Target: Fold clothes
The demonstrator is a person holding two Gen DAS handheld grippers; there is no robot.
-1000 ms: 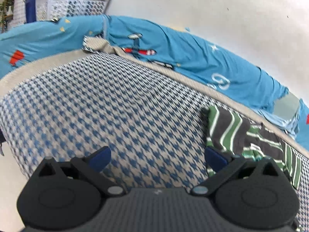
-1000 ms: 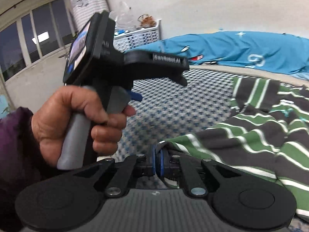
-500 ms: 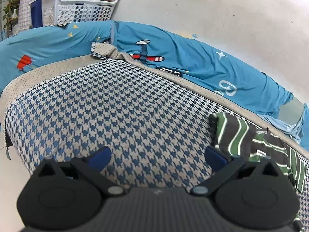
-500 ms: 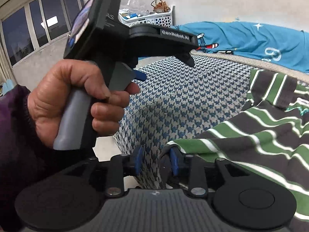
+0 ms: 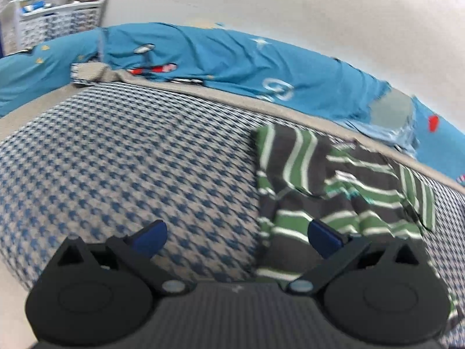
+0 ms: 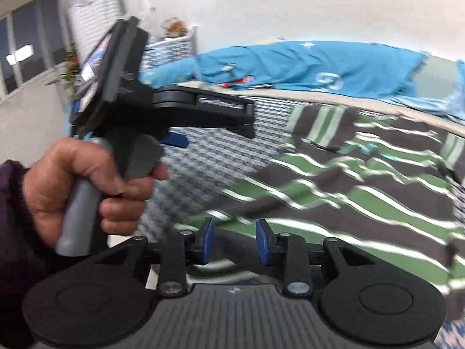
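Observation:
A crumpled garment [image 5: 334, 192] with grey, green and white stripes lies on the houndstooth bedcover [image 5: 130, 151]. My left gripper [image 5: 237, 232] is open above the bed's near edge, its right finger over the garment's near left part. In the right wrist view the striped garment [image 6: 348, 180] fills the right half. My right gripper [image 6: 235, 240] is open just above its near hem, nothing between the blue pads. A hand [image 6: 78, 186] holds the left gripper's handle at the left of that view.
A blue printed quilt [image 5: 232, 61] is bunched along the wall behind the bedcover. A white laundry basket [image 5: 58, 23] stands at the far left corner. Windows [image 6: 26, 55] and floor lie left of the bed.
My right gripper opened and let go of the garment's hem, which now lies on the bed. The left gripper shifted right, nearer the garment, still open.

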